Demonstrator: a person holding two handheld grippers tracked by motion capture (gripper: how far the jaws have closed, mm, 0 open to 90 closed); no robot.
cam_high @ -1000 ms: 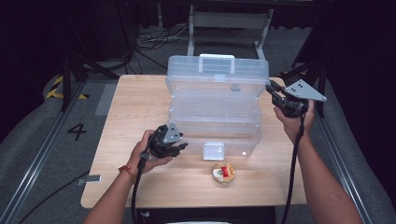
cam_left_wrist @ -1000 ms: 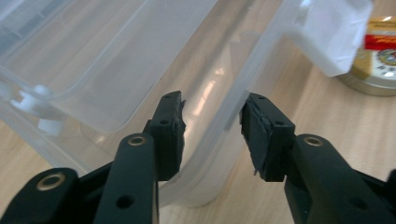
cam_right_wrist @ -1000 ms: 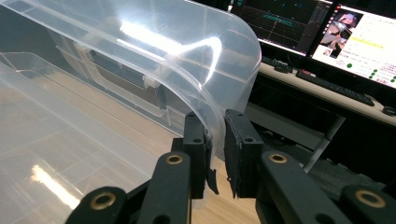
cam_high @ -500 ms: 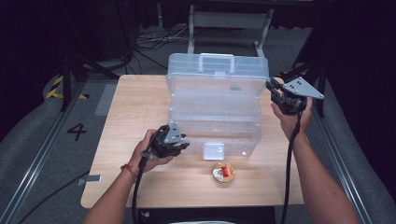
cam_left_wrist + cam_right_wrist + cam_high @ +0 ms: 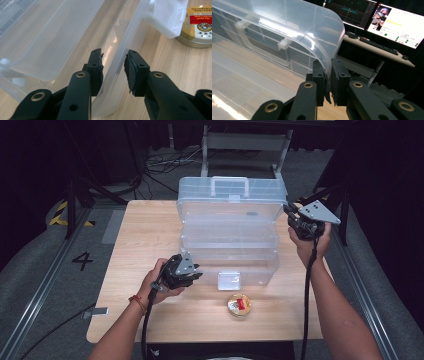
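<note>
A clear plastic tiered box (image 5: 230, 220) stands open on the wooden table (image 5: 150, 230), its trays stepped out toward me. My left gripper (image 5: 196, 275) is at the bottom tray's front left corner. Its jaws (image 5: 113, 62) straddle the tray wall (image 5: 117, 55) and have just been closing on it; a thin gap still shows at the left pad. My right gripper (image 5: 290, 217) is at the top tier's right end. There it is shut (image 5: 327, 72) on the curved clear rim (image 5: 322, 37).
A small round gold tin (image 5: 239, 305) with a red label lies in front of the box, close to the white latch (image 5: 229, 281). The same tin (image 5: 200, 25) lies right of my left jaws. A chair frame and cables are behind the table.
</note>
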